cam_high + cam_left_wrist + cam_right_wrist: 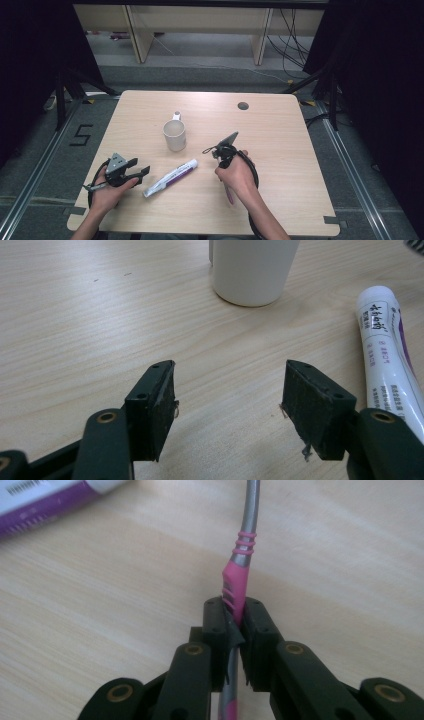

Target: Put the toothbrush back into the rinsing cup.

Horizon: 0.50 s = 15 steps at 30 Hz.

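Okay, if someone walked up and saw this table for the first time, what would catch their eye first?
Probably the pink and grey toothbrush clamped between the jaws of the right gripper, held over the table's right half. Next, the white mug standing upright near the middle of the wooden table, and the white and purple toothpaste tube lying in front of it, beside the open left gripper.
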Each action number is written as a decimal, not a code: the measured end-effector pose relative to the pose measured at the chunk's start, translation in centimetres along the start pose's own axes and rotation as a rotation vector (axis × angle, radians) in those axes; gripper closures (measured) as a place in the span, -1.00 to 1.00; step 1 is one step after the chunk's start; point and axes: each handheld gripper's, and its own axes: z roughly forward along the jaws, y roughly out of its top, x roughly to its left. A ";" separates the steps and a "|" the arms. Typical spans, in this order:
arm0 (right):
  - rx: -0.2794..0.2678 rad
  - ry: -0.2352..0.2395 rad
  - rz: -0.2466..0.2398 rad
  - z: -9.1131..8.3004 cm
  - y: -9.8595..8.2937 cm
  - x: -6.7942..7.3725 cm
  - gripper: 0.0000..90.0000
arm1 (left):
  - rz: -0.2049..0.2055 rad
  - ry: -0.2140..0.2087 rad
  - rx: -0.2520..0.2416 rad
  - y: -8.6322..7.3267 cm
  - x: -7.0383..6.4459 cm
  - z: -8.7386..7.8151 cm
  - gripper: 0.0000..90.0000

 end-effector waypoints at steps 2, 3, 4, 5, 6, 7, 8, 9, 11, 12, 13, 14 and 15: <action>-0.046 0.015 -0.023 -0.5 -0.3 -0.9 0.83 | 0.002 0.001 0.000 0.0 0.0 0.0 -0.17; -0.130 0.015 -0.076 -0.6 -0.7 -1.9 0.83 | 0.005 0.001 0.001 0.0 0.0 0.0 -0.17; -0.130 0.015 -0.076 -0.6 -0.7 -1.9 0.83 | 0.005 0.001 0.001 0.0 0.0 0.0 -0.17; -0.140 0.021 -0.049 -0.9 -0.9 -2.0 0.83 | 0.006 -0.004 0.001 0.0 0.0 0.0 -0.17; -0.152 0.021 -0.056 -1.1 -1.2 -2.4 0.84 | 0.009 -0.002 0.002 0.0 0.0 0.0 -0.17; -0.160 0.035 0.004 -1.7 -1.8 -2.6 0.84 | 0.009 0.000 0.003 0.0 0.0 0.0 -0.17; -0.185 0.049 0.002 -1.9 -2.0 -2.9 0.83 | 0.009 0.001 0.003 0.0 0.0 0.0 -0.17; -0.185 0.049 0.002 -1.9 -2.0 -2.9 0.83 | 0.006 0.002 0.001 0.0 -0.1 0.0 -0.17; -0.224 0.068 0.020 -2.3 -2.5 -3.4 0.83 | 0.002 0.006 -0.003 0.0 0.0 0.0 -0.17; -0.255 0.077 0.005 -2.4 -2.7 -3.8 0.83 | -0.003 0.001 -0.009 0.0 0.0 0.0 -0.17; -0.279 0.074 0.002 -2.5 -3.0 -4.1 0.83 | -0.002 -0.001 -0.009 0.0 0.1 -0.1 -0.17; -0.311 0.095 -0.017 -2.6 -3.4 -4.5 0.84 | -0.005 -0.001 -0.011 0.0 0.1 -0.1 -0.17; -0.322 0.097 -0.018 -2.6 -3.6 -4.7 0.83 | -0.010 0.003 -0.011 0.0 0.1 -0.1 -0.17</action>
